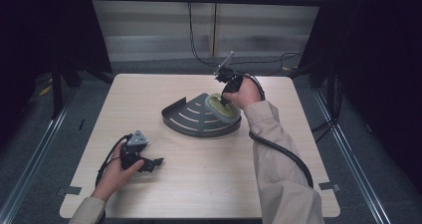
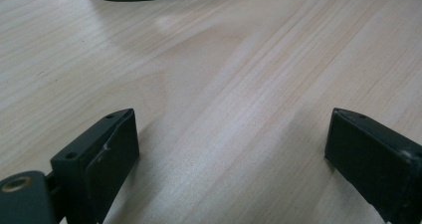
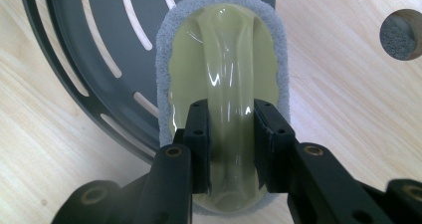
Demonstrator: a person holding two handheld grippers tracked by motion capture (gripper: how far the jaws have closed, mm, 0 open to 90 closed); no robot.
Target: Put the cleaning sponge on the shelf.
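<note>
A: What is lying around the work area, and is anything blocking access?

B: A dark slotted tray (image 1: 191, 118) is sitting at the centre of the frame in the high view, on the wooden table (image 1: 209, 179). A scrubbing pad (image 1: 222, 108) with a pale yellow handle is resting on the right end of the tray, overhanging its edge. Black cables are trailing across the floor at the top of the frame. Nothing is standing between the grippers and the tray.

A: How are the hands and jaws positioned?

B: The right gripper (image 3: 231, 134) is pointing down from the upper centre of the high view, its jaws clamped on the pad's raised handle. The right sleeve is extending up from the lower right. The left gripper (image 1: 149, 163) is resting low on the table at the lower left, well apart from the tray, its jaws standing wide apart with only bare table between them.
</note>
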